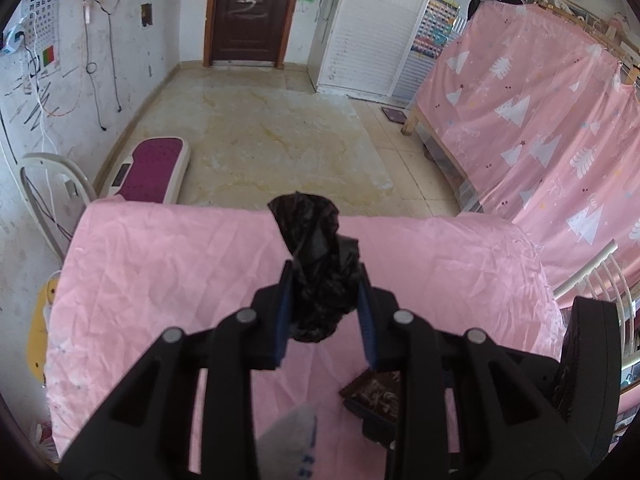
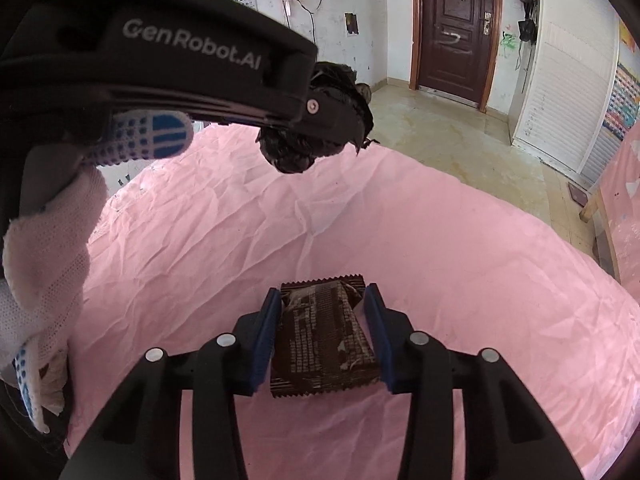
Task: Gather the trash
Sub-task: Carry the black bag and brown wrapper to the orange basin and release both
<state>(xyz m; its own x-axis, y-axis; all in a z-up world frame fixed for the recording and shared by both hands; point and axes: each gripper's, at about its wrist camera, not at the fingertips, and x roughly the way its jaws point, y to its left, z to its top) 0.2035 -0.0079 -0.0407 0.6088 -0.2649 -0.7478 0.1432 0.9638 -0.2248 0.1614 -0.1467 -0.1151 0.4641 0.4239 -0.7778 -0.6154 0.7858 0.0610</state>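
Note:
My left gripper is shut on a crumpled black plastic bag and holds it above the pink-covered table. In the right wrist view the same bag hangs from the left gripper, at upper left. My right gripper is shut on a dark brown snack wrapper, just above or on the pink cloth; I cannot tell which. The wrapper also shows in the left wrist view, low between the left gripper's arms.
A white-gloved hand holds the left gripper. Beyond the table lie a tiled floor, a maroon and white floor scale, a white plastic chair, a pink-curtained bed frame and a brown door.

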